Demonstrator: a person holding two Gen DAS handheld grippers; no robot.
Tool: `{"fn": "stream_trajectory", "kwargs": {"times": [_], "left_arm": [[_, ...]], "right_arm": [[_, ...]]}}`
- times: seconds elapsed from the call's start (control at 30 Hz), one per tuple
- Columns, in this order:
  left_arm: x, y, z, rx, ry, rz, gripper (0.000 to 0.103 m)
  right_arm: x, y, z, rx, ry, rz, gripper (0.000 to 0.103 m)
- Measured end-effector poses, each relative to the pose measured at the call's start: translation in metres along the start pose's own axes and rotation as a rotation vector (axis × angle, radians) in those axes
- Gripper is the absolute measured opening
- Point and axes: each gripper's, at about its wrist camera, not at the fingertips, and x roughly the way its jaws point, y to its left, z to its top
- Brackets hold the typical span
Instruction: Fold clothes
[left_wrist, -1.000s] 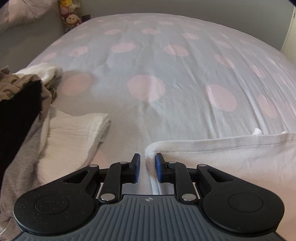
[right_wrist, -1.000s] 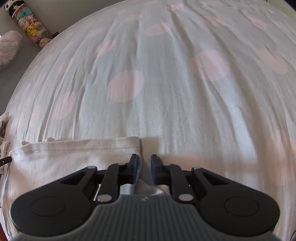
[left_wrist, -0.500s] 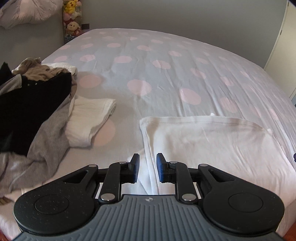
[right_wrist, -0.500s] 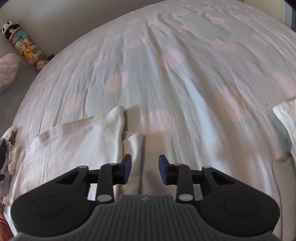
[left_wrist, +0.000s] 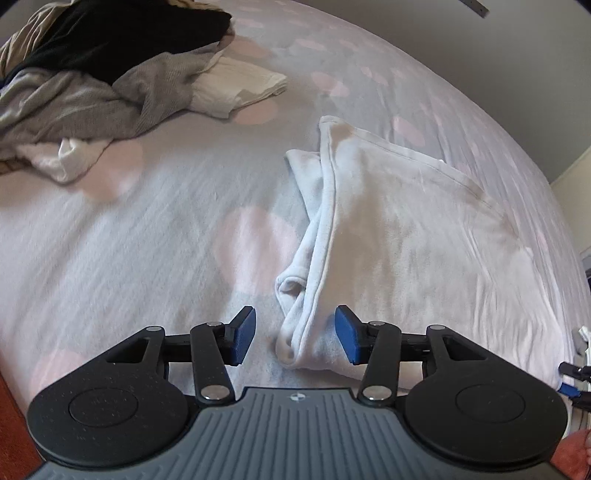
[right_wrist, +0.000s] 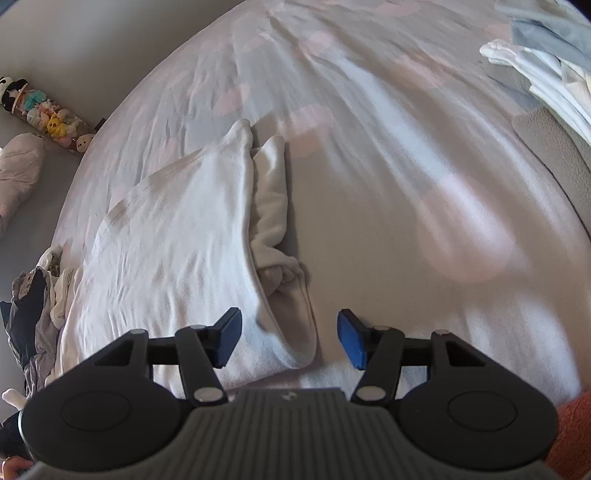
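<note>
A pale white garment (left_wrist: 406, 229) lies flat on the dotted bed sheet (left_wrist: 129, 240), its left edge doubled over with a bunched sleeve (left_wrist: 299, 280) tucked under. My left gripper (left_wrist: 295, 339) hangs over the near left corner. Its jaws are opening; the folded edge lies between the pads, untouched. In the right wrist view the same garment (right_wrist: 166, 236) shows its right edge, with the rumpled sleeve (right_wrist: 271, 206) sticking out. My right gripper (right_wrist: 289, 341) is over the near right corner. Its jaws are also opening, and the corner sits loose between them.
A heap of grey, black and beige clothes (left_wrist: 92, 74) lies at the far left, with a folded white cloth (left_wrist: 240, 86) beside it. A stack of folded pieces (right_wrist: 546, 74) sits at the right. Plush toys (right_wrist: 48, 114) line the wall.
Both grippers drew back toward the near side of the bed and rolled. Their jaws went from nearly shut on the garment's edge to apart, letting it go, and more of the garment shows.
</note>
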Motion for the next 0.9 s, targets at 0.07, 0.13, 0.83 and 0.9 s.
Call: {"fn": "stream_trajectory", "kwargs": {"times": [0.07, 0.13, 0.83, 0.9], "left_arm": [[0.003, 0.002, -0.007, -0.034, -0.004, 0.01, 0.046], [0.004, 0.004, -0.012, -0.06, -0.022, 0.011, 0.046], [-0.007, -0.016, -0.026, 0.036, -0.117, 0.039, 0.01], [-0.014, -0.02, -0.024, 0.061, -0.134, 0.051, 0.01]], "right_arm": [[0.002, -0.001, -0.001, 0.0, 0.003, -0.001, 0.061], [0.006, -0.004, -0.002, 0.013, 0.009, -0.003, 0.061], [0.004, 0.011, -0.007, -0.071, -0.026, 0.017, 0.016], [-0.002, 0.011, -0.006, -0.063, -0.038, 0.022, 0.015]]}}
